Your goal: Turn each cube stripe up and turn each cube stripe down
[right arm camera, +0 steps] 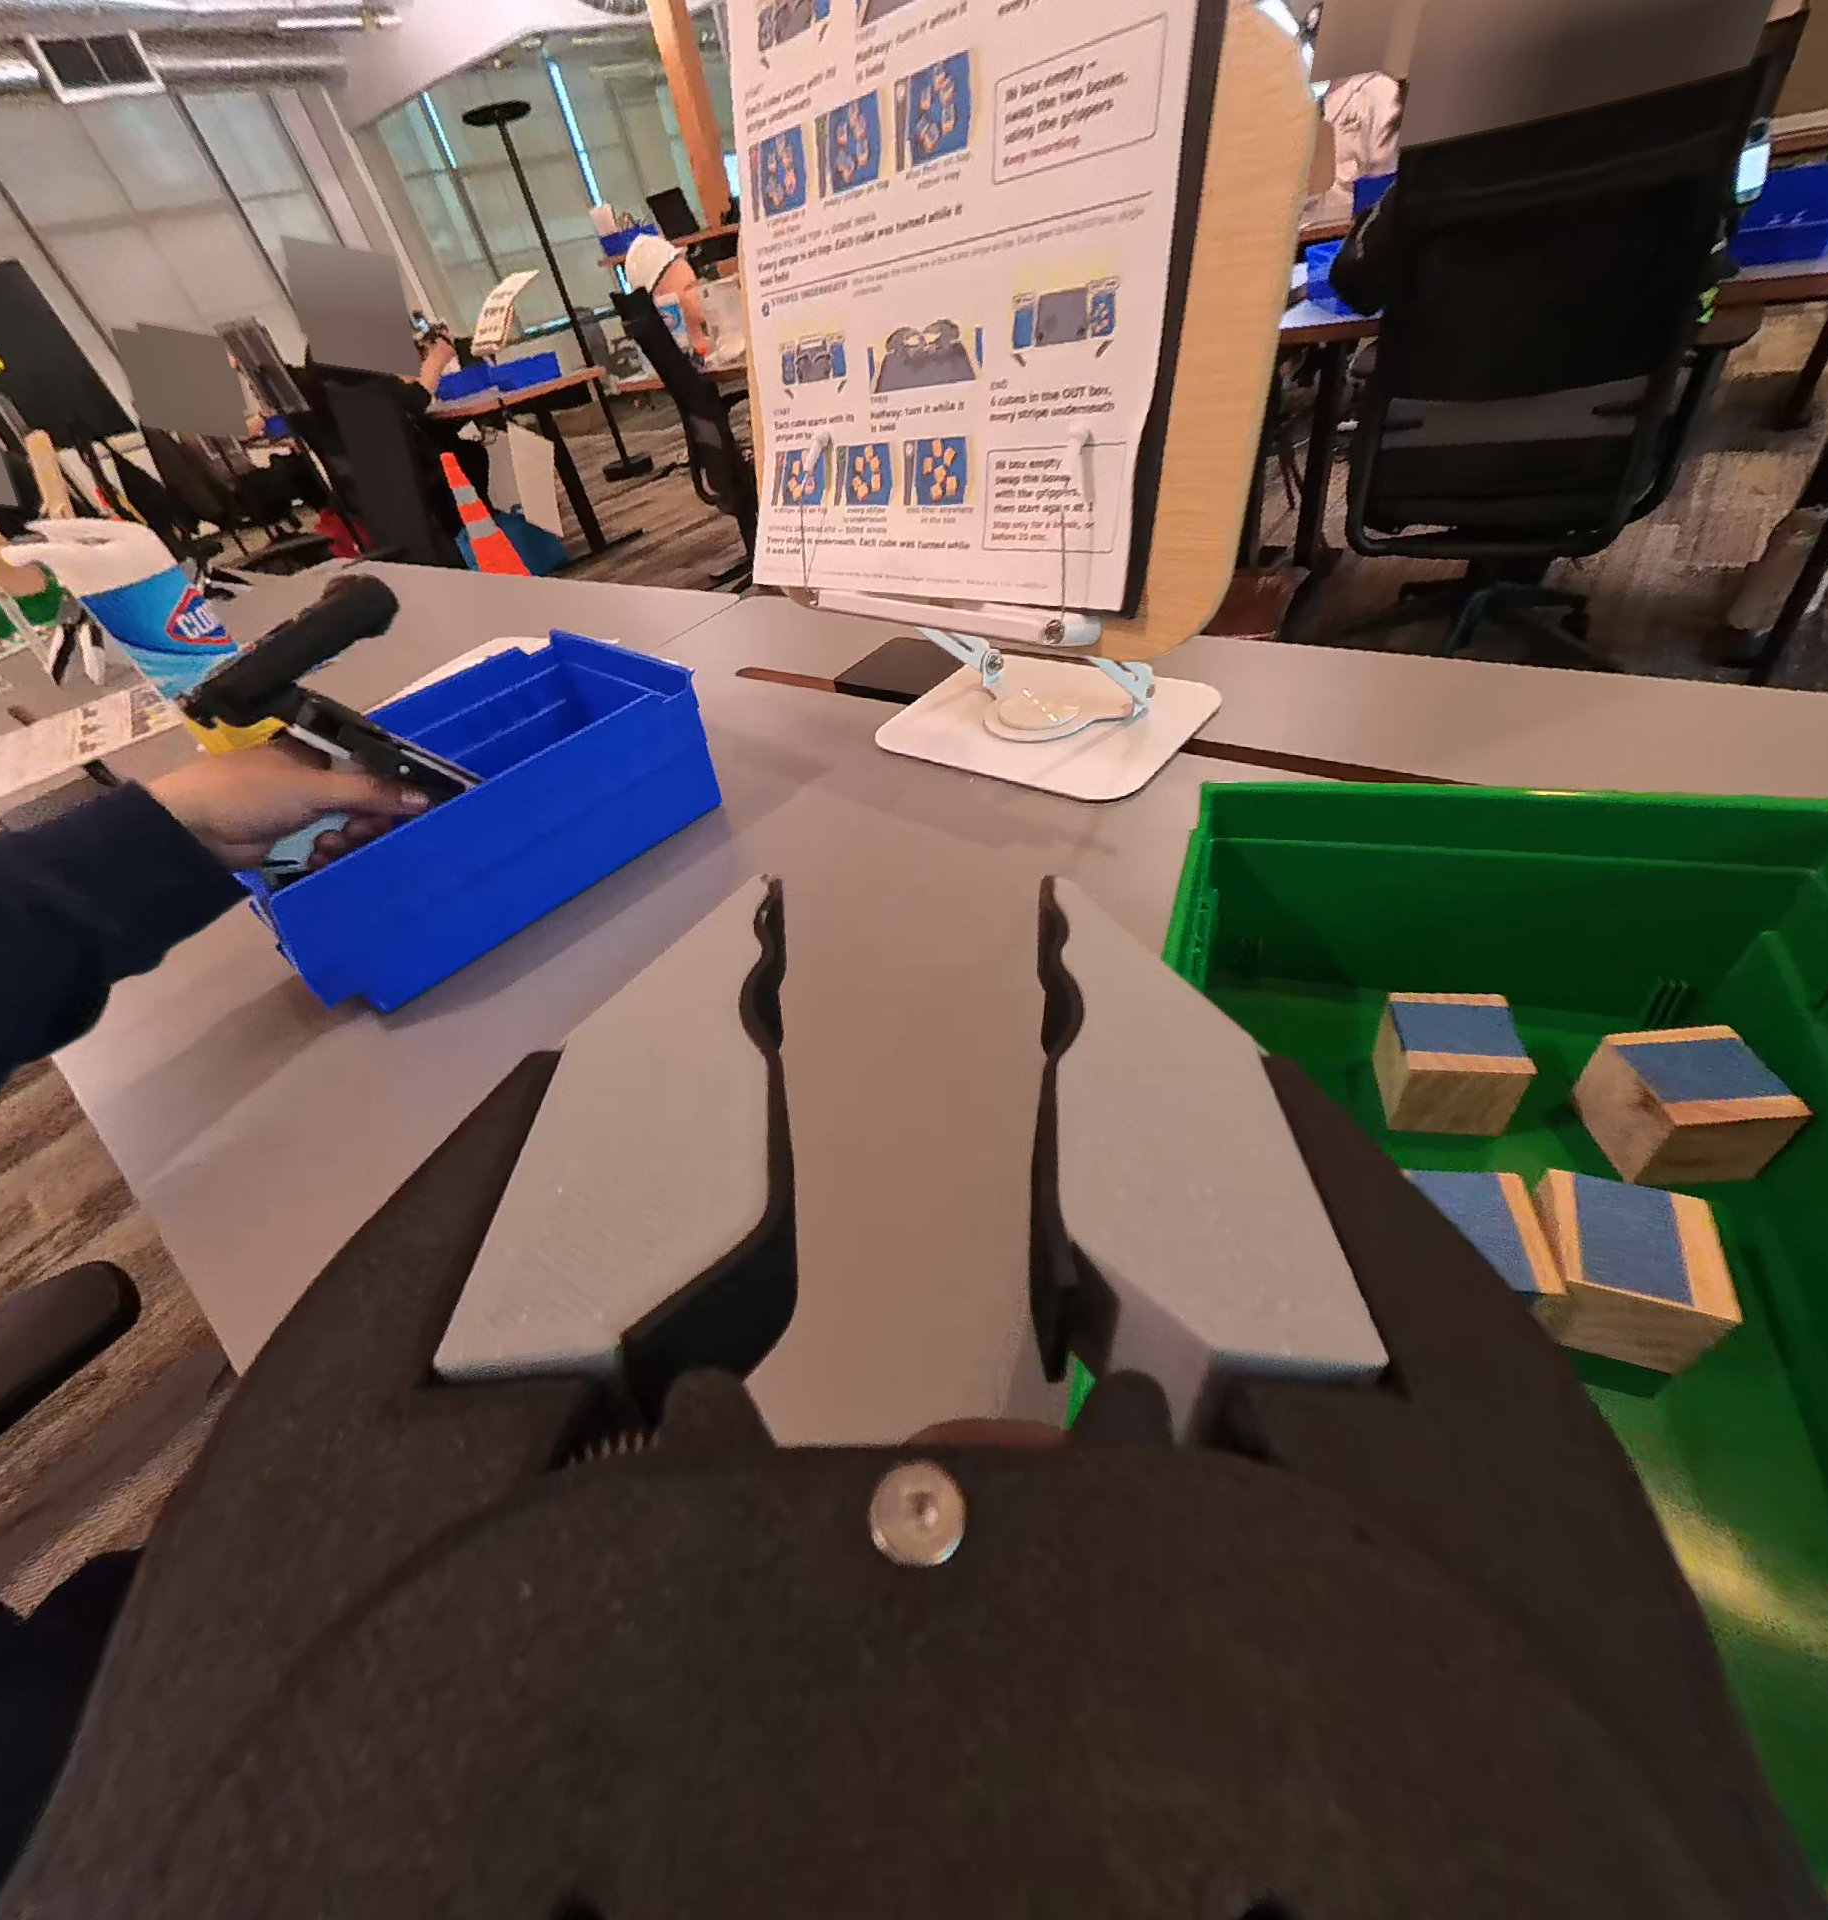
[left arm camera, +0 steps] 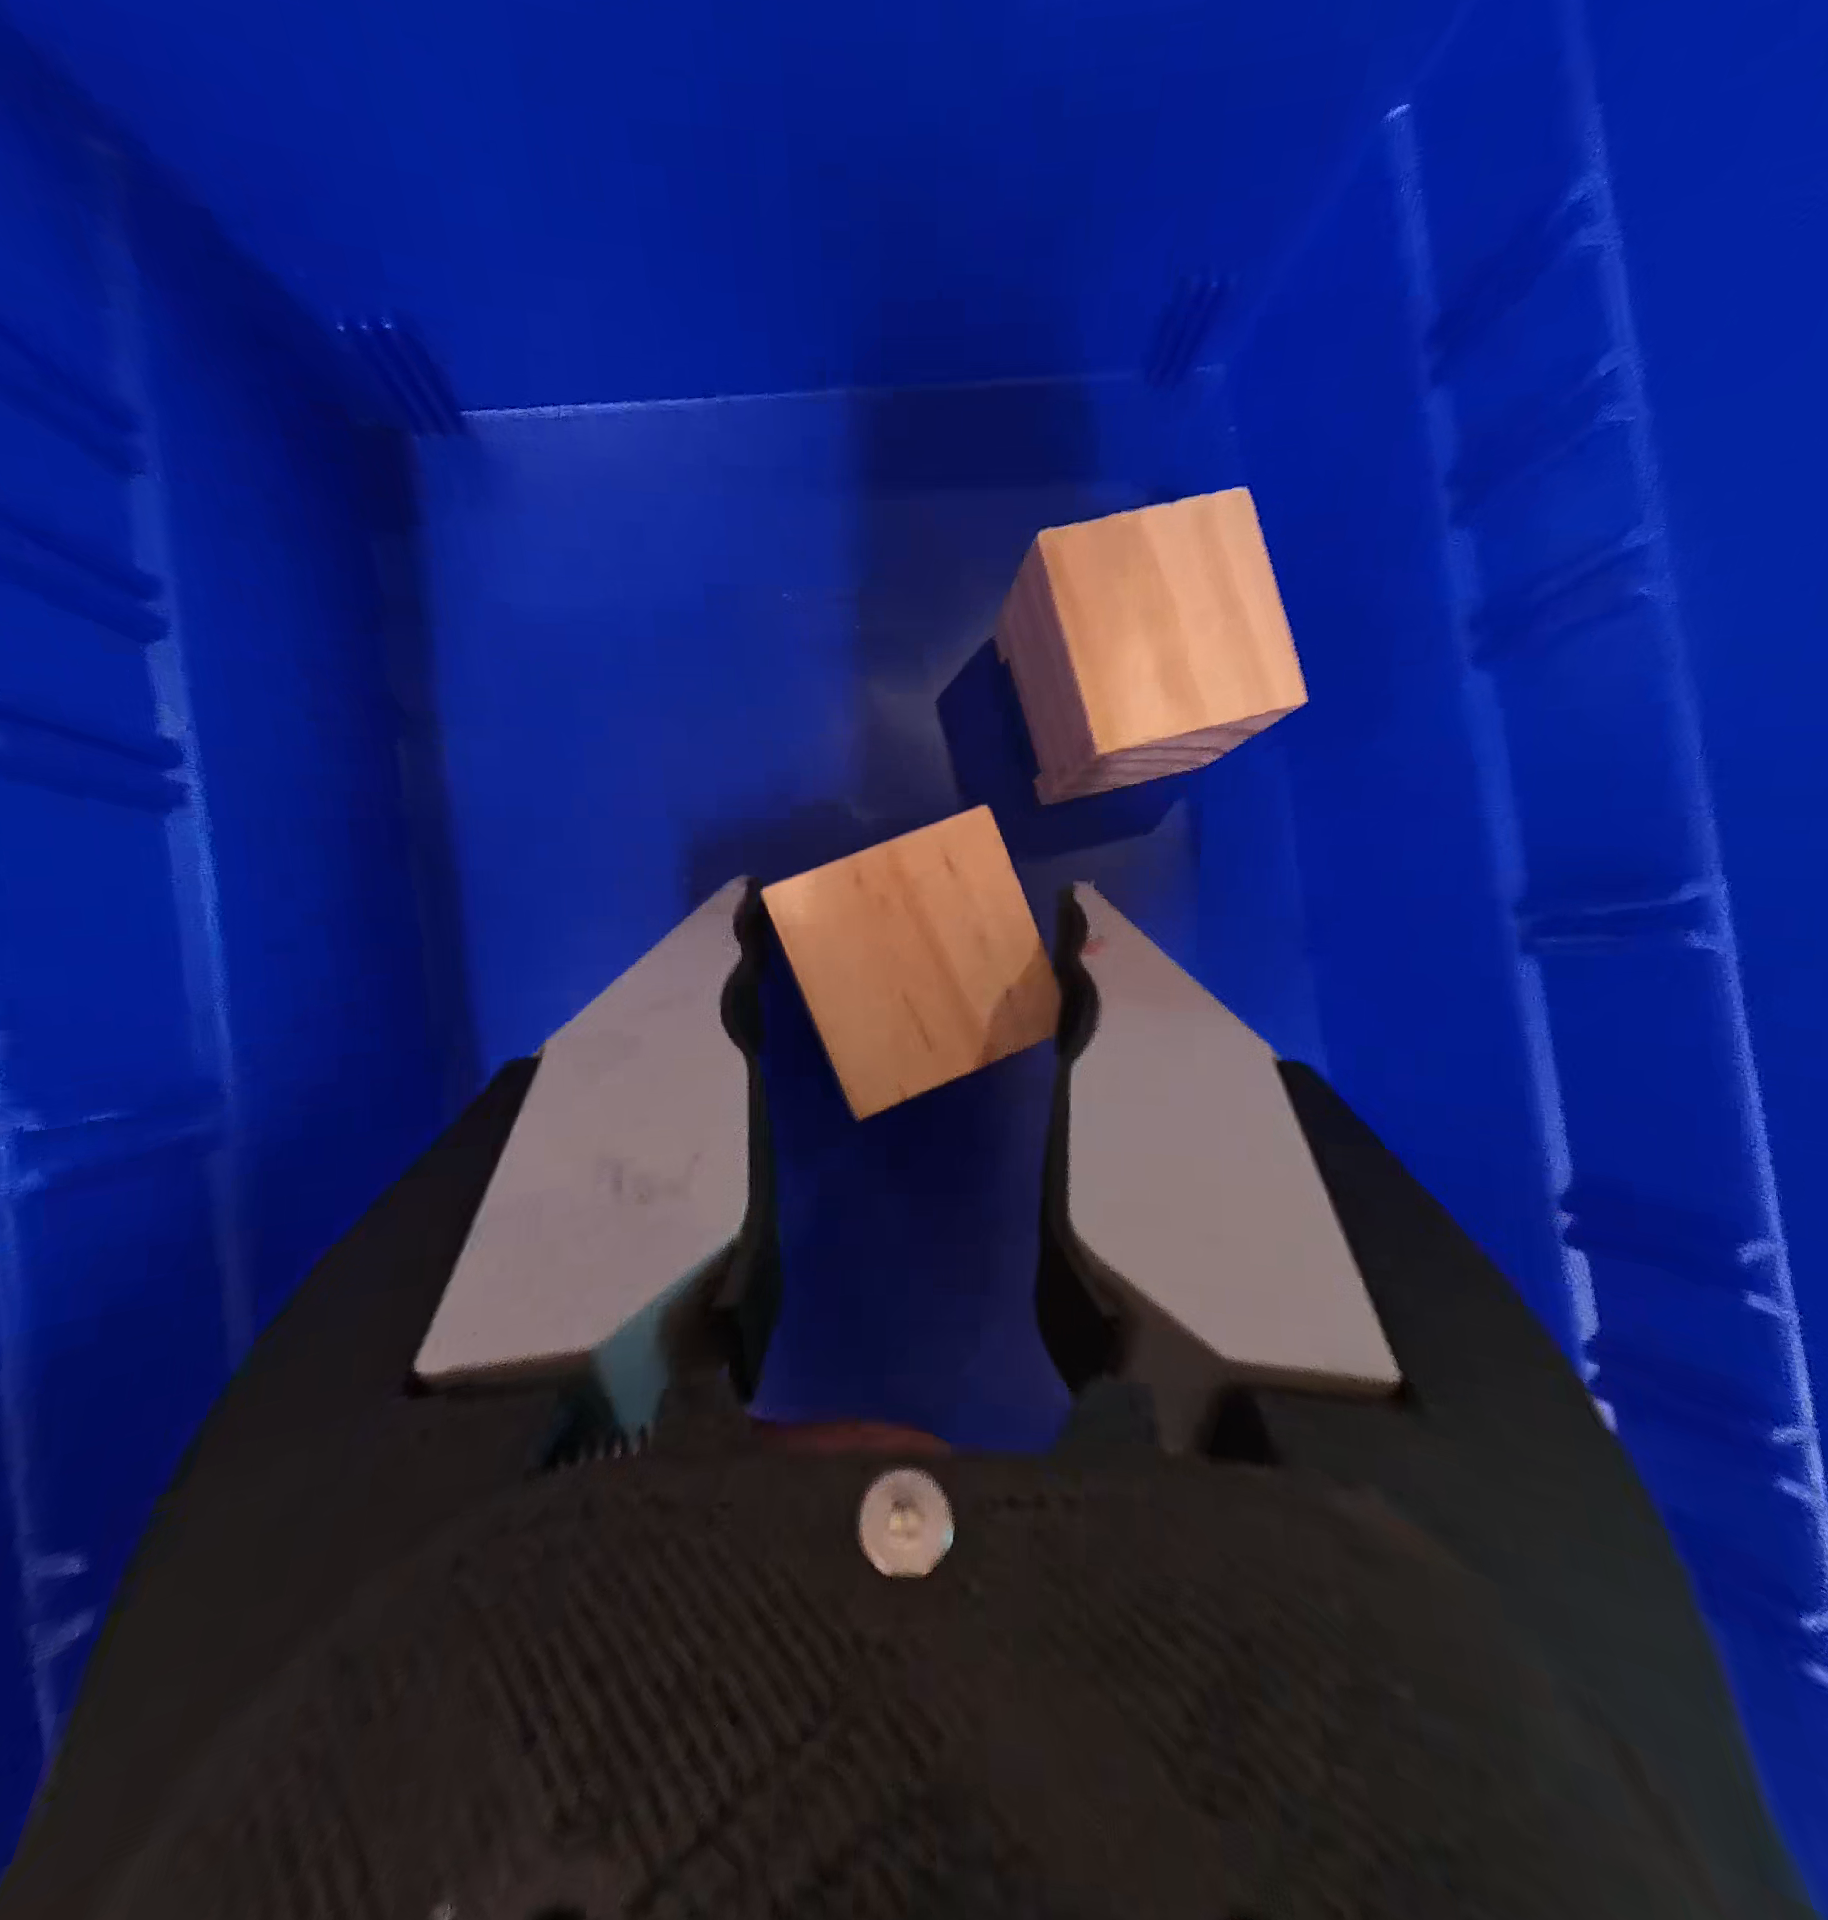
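Reaching into the blue bin (left arm camera: 266, 727), the left gripper (left arm camera: 908, 914) brackets a plain-faced wooden cube (left arm camera: 905, 956) near the floor's middle – jaws spread, nothing clamped yet. A second cube (left arm camera: 1149, 644) sits toward the far right corner. Next, I judge: close squarely and lift. The right gripper (right arm camera: 905, 914) hangs released, empty, beside the green bin (right arm camera: 1512, 831) holding four stripe-up cubes (right arm camera: 1450, 1060). An instruction sheet (right arm camera: 951, 291) stands behind – writing left unread.

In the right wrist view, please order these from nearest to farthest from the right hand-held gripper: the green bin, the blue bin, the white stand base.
From the right hand-held gripper:
1. Green bin, right beside it on the right.
2. Blue bin, ahead on the left.
3. White stand base, farther back, slightly right.
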A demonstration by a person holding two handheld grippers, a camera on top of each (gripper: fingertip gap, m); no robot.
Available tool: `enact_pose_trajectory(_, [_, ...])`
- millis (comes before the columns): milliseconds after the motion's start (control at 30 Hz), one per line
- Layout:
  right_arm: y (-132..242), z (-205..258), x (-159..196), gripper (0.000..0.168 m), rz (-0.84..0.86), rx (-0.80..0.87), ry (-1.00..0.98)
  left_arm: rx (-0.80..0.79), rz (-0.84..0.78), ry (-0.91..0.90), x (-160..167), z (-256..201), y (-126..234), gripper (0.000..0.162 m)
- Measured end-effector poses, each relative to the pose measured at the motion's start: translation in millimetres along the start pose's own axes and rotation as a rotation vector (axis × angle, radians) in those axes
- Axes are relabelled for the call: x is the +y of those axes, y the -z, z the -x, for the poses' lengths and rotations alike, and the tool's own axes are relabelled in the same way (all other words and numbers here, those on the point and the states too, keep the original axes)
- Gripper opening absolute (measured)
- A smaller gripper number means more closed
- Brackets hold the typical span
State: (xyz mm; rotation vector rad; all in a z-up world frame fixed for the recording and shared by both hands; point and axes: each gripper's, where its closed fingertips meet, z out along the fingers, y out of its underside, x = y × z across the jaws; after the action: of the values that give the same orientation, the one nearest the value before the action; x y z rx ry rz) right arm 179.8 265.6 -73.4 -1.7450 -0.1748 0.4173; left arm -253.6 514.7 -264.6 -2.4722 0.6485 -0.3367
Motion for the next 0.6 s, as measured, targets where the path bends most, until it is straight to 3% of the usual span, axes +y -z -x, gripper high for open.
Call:
enact_pose_trajectory(133, [-16, 41, 9, 0.047, 0.019, -0.201, -0.067, 0.067, -0.243, -0.074, -28, -19, 35, 0.054])
enact_pose_trajectory(267, [-37, 108, 31, 0.049, 0.112, -0.492, -0.124, 0.368, -0.632, -0.260, -47, -102, 121, 0.054])
enact_pose_trajectory(467, [-43, 220, 64, 0.056, 0.271, -1.007, -0.317, 0.764, -1.055, -0.758, 13, -244, 237, 0.052])
enact_pose_trajectory(600, [-31, 266, 70, 0.065, 0.303, -1.239, -0.438, 0.845, -1.219, -0.968, 56, -301, 275, 0.054])
